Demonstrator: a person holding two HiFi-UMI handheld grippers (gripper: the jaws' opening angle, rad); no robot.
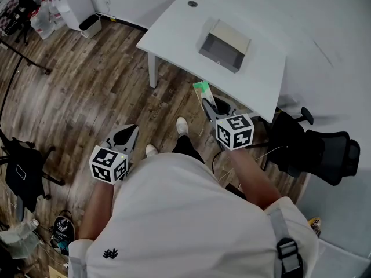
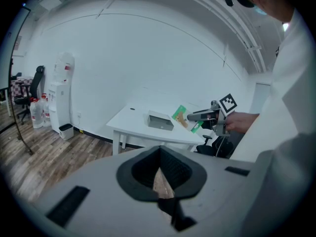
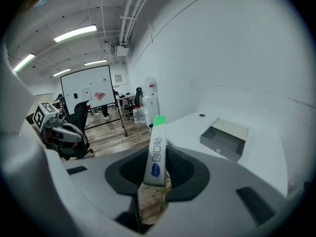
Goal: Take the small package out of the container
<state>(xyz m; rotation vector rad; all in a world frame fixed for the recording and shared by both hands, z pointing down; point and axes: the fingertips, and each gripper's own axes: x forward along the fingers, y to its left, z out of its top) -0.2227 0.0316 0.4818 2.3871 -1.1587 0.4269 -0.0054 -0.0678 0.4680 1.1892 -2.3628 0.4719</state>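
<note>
Office with white walls (image 2: pixel 148 58) and a wood-plank floor (image 1: pixel 87 80).
A white table (image 1: pixel 174 28) stands near the wall, a black office chair (image 1: pixel 324 149) just beside it. A water dispenser (image 2: pixel 60 100) and small bin (image 2: pixel 65 131) stand by the wall. Strip lights (image 3: pixel 74 33) glow overhead, and a whiteboard (image 3: pixel 91 90) stands farther off.

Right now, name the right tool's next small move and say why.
Probably set the small package down on the table beside the container: the right tool grips it, already out, short of the table's edge.
</note>
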